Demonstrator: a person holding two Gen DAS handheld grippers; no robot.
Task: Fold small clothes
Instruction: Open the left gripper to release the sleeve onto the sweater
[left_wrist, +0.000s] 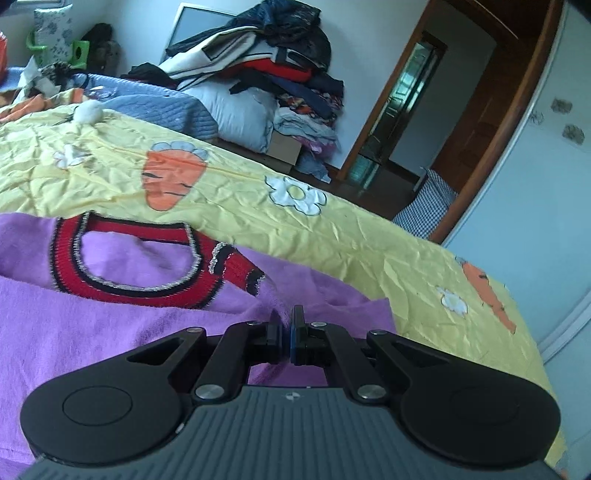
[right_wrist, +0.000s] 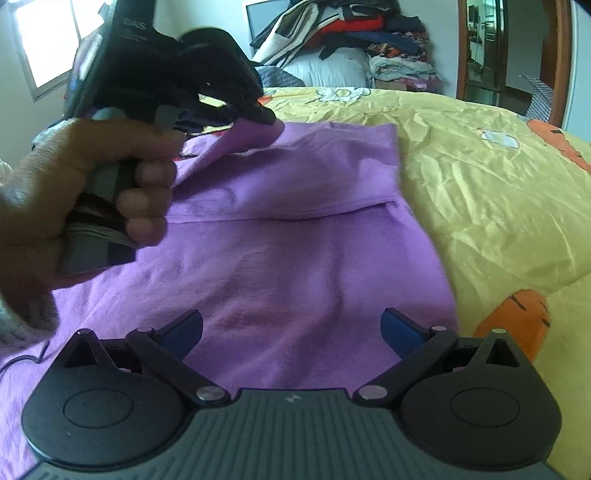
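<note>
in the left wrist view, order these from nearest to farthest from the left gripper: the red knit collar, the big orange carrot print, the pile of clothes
1. The red knit collar, on the purple sweater just ahead and to the left of the left gripper.
2. The big orange carrot print, on the yellow bedspread beyond the collar.
3. The pile of clothes, heaped against the far wall past the bed.

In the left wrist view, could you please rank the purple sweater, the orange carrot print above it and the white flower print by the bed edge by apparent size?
1. Purple knitted sweater, by far the largest, though nearest the camera.
2. Orange carrot print.
3. White flower print, somewhat smaller than the carrot.
</note>
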